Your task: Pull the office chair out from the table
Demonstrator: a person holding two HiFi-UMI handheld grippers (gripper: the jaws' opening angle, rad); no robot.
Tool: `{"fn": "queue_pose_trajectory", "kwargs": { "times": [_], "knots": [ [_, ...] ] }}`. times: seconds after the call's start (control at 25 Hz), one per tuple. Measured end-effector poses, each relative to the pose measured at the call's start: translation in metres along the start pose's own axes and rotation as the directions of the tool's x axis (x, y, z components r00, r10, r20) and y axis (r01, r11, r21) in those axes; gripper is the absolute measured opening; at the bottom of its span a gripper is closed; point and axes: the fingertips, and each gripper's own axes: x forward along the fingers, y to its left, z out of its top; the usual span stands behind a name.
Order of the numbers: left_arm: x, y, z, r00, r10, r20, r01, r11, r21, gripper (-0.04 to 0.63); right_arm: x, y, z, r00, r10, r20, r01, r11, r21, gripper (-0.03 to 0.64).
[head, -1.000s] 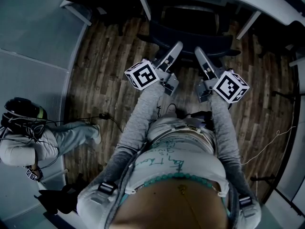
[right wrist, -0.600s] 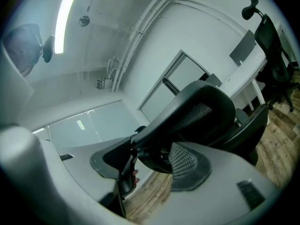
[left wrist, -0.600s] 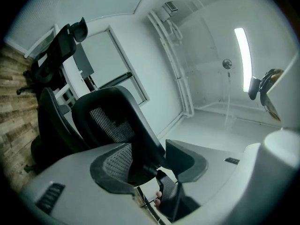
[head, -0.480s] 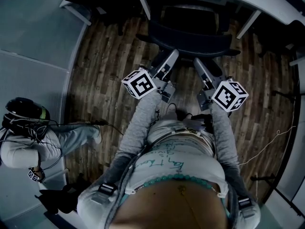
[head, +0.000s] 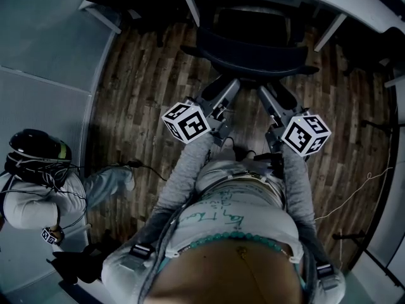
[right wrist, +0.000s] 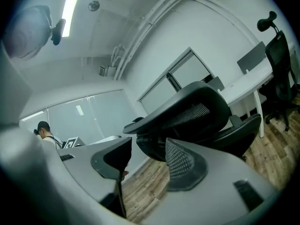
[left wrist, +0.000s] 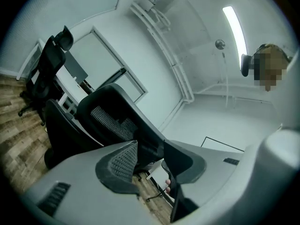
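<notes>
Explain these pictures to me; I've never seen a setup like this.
A person holds a two-fingered claw in each hand. The head view looks down from the person's head: left claw, right claw, both aimed at the office chair at the white table. The other two views ride on the claws. Both claws are open and hold nothing; the left one's jaws have just been closing, with the chair's back just ahead. Another person sits on the wooden floor, left.

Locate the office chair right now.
Head view, top centre: the office chair stands on the wood floor, tucked against the white table between its two legs, backrest toward the person.
</notes>
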Motion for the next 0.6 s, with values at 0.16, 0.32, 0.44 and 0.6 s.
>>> {"fn": "queue_pose_trajectory", "kwargs": {
  "times": [0.16, 0.32, 0.44, 0.6],
  "knots": [
    [-0.004, -0.004, -0.008, 0.999, 0.007, -0.032, -0.006, 0.999, 0.047, 0.149, -0.005, 0.000, -0.005, 1.000, 0.002, -0.008, -0.002, 1.000, 0.004, 0.184],
    [-0.007, -0.007, -0.016, 0.998, 0.011, -0.060, -0.006, 0.996, 0.085, 0.100, -0.008, 0.001, -0.011, 1.000, 0.003, -0.019, -0.003, 1.000, 0.005, 0.098],
    [-0.009, -0.011, -0.020, 0.997, 0.013, -0.077, -0.005, 0.994, 0.109, 0.091, -0.009, 0.004, -0.015, 0.999, 0.012, -0.040, -0.013, 0.999, -0.031, 0.066],
    [-0.012, -0.016, -0.025, 0.994, 0.032, -0.102, -0.014, 0.984, 0.175, 0.051, -0.007, 0.011, -0.023, 0.997, 0.023, -0.075, -0.029, 0.996, -0.086, 0.050]
  ]
}}
